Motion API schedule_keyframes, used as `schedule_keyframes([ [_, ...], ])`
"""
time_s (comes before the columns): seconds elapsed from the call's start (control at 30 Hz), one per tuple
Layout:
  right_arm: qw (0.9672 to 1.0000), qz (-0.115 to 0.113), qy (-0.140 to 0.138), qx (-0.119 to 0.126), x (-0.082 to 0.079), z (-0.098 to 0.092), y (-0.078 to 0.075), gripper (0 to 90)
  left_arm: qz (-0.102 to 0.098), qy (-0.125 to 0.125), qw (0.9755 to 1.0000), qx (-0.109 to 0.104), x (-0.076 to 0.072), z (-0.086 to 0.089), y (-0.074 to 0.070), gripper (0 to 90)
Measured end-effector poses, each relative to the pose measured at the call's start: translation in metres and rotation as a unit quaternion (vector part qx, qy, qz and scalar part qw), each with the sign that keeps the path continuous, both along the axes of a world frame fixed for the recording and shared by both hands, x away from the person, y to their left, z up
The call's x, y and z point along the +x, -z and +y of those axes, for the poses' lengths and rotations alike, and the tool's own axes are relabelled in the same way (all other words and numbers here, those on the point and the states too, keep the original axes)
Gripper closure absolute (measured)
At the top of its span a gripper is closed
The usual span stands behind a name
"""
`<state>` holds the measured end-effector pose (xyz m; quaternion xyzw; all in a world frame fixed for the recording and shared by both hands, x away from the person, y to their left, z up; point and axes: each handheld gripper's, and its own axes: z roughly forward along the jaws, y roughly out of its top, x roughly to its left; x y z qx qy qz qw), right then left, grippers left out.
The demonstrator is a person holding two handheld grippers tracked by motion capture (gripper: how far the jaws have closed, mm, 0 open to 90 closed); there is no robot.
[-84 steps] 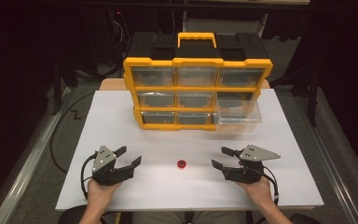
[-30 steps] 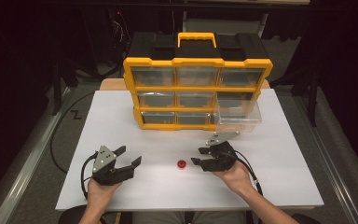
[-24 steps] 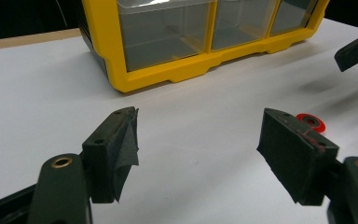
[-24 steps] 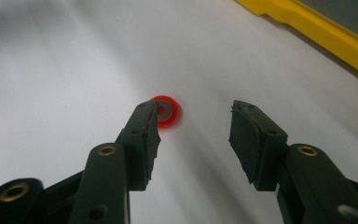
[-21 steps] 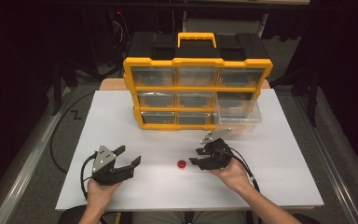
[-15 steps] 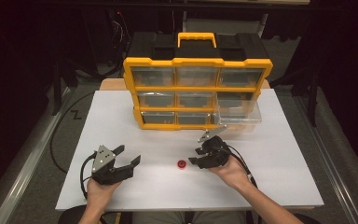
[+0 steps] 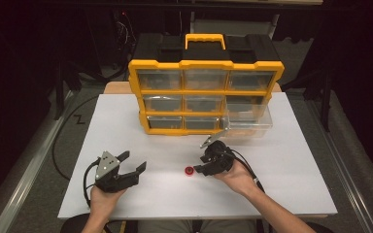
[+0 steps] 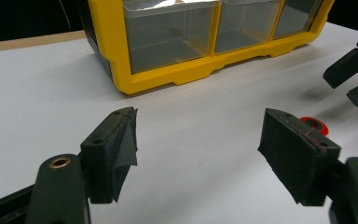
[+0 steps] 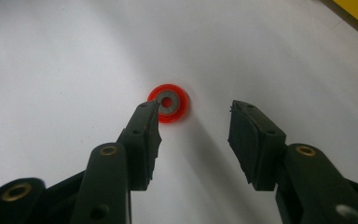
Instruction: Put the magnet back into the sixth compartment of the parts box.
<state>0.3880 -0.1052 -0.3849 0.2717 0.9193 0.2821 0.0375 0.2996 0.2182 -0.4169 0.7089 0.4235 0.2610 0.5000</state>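
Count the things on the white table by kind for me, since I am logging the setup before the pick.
Small red ring-shaped part with a grey centre: 1
Yellow plastic drawer organiser with clear drawers: 1
Black two-jaw grippers, left gripper and right gripper: 2
Total: 4

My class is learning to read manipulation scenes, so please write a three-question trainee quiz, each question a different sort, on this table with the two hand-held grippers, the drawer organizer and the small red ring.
1. True or false: the right gripper is clamped on the red ring.
2. Multiple choice: which drawer of the yellow organizer is pulled out? A) top left B) bottom right C) centre
3. Short answer: what lies between the left gripper's jaws?

Key
1. False. Its jaws are apart and the ring lies flat on the white table, just past the tip of one jaw.
2. B.
3. Nothing but bare table; the jaws stand wide open.
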Motion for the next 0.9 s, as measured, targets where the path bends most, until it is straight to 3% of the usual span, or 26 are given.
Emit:
schedule_keyframes([
  [0.9, 0.9961, 0.033, -0.032, -0.075, 0.007, 0.041, 0.009, 54.2, 0.003, -0.001, 1.0000, -0.003, 0.000, 0.001, 0.000, 27.8],
])
